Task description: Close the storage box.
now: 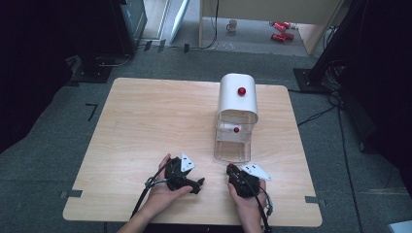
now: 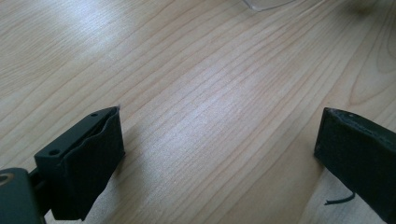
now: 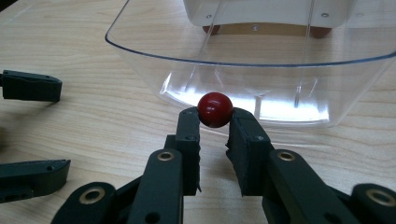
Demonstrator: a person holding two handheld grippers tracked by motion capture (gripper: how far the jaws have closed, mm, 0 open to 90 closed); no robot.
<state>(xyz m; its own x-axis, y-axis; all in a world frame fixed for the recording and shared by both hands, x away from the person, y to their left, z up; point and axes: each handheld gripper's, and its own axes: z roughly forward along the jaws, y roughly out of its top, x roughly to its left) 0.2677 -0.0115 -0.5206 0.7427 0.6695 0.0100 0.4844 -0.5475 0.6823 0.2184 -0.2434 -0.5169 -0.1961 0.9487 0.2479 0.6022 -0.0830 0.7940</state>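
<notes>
R gripper [image 3: 215, 122] pinching small red ball [image 3: 215, 109] at jaw tips, just in front of clear plastic bin [image 3: 140, 56] w/ white hood [image 1: 237, 94], L gripper [image 2: 219, 144] jaws spread wide over bare wooden table [image 2: 196, 93].

On the table [image 1: 145, 116], the bin [image 1: 233, 145] sits right of centre, the cover [image 1: 237, 94] behind it. Both grippers lie near the front edge, left gripper [image 1: 197, 184] left of right gripper [image 1: 232, 170], which holds a ball [image 3: 215, 109] just before the bin.

Both tongs held low, one in each of my hands.
Left tongs [image 1: 199, 183]: jaws spread wide apart. Right tongs [image 3: 214, 125]: jaws closed, tips pinching a red ball [image 3: 215, 109].
</notes>
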